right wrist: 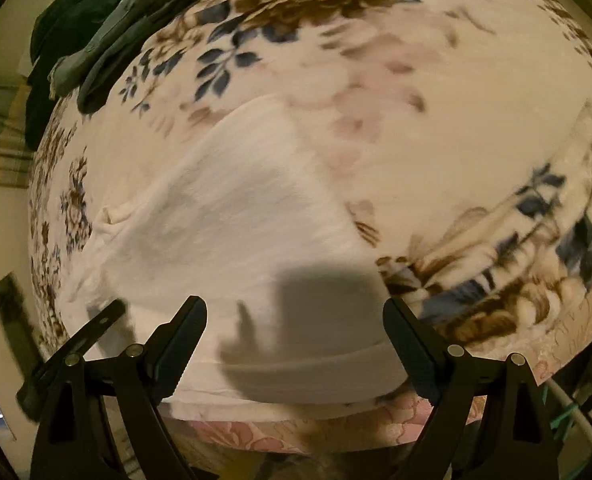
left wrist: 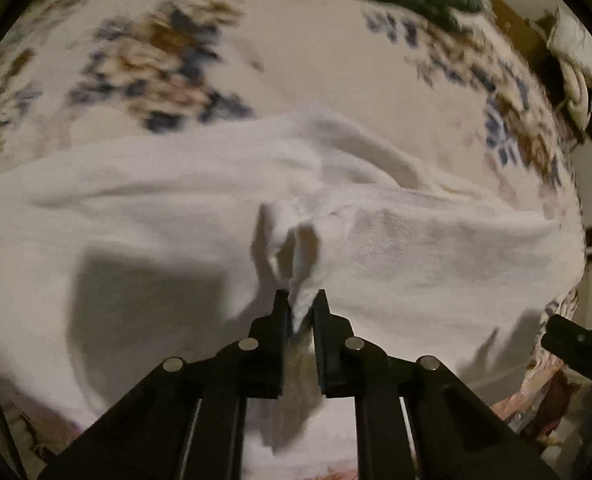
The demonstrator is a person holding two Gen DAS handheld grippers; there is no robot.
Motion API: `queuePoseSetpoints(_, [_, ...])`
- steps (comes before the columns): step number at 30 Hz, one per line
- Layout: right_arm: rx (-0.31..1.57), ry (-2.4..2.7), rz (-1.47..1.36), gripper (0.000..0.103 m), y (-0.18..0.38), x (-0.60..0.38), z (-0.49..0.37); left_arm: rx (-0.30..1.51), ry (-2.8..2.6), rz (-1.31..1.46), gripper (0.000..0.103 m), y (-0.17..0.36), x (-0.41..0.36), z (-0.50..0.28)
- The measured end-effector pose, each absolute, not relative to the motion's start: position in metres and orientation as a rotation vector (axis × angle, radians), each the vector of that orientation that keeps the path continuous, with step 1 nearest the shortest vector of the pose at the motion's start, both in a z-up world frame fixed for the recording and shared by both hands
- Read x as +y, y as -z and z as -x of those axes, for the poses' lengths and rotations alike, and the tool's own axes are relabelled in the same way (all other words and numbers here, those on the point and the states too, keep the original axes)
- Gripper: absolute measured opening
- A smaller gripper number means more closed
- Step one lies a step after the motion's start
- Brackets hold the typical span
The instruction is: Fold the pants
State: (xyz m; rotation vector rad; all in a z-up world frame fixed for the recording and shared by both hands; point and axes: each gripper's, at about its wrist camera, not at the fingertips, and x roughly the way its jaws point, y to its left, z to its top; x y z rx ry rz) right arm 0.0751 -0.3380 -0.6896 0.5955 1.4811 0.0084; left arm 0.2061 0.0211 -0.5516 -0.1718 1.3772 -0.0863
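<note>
White pants (left wrist: 168, 216) lie spread across a floral blanket (left wrist: 296, 52) on a bed. My left gripper (left wrist: 300, 298) is shut on a pinched-up fold of the white pants, which bunches between its black fingers. In the right wrist view the same white pants (right wrist: 236, 216) stretch from upper middle down to the bed's near edge, with a thick hem (right wrist: 315, 368) at the bottom. My right gripper (right wrist: 296, 308) stands open just above that hem end, with nothing between its fingers. Part of the other gripper (right wrist: 96, 328) shows at the lower left.
Dark green and grey garments (right wrist: 108, 28) lie piled at the blanket's far left corner. The blanket (right wrist: 375, 80) ends in a pink edge (right wrist: 256, 432) near me. A crumpled pale cloth (left wrist: 575, 60) sits off the bed at upper right. A white cable (right wrist: 567, 400) runs below right.
</note>
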Motion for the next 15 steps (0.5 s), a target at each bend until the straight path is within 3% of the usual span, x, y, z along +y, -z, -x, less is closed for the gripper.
queuePoseSetpoints(6, [1.59, 0.007, -0.477, 0.092, 0.707, -0.328, -0.08, 1.427, -0.016, 0.252, 0.009, 0.568, 0.055, -0.197])
queuePoseSetpoints(10, [1.773, 0.014, -0.297, 0.092, 0.737, -0.323, -0.065, 1.443, -0.013, 0.287, 0.01, 0.571, 0.065, -0.195])
queuePoseSetpoints(13, [1.824, 0.003, -0.356, 0.092, 0.745, -0.338, -0.049, 1.477, -0.001, 0.334, 0.018, 0.573, 0.071, -0.196])
queuePoseSetpoints(14, [1.809, 0.002, -0.408, 0.092, 0.74, -0.345, -0.046, 1.486, -0.011, 0.346, 0.028, 0.57, 0.079, -0.193])
queuePoseSetpoints(15, [1.785, 0.014, -0.43, 0.092, 0.733, -0.352, -0.045, 1.492, -0.022, 0.363, 0.03, 0.566, 0.087, -0.188])
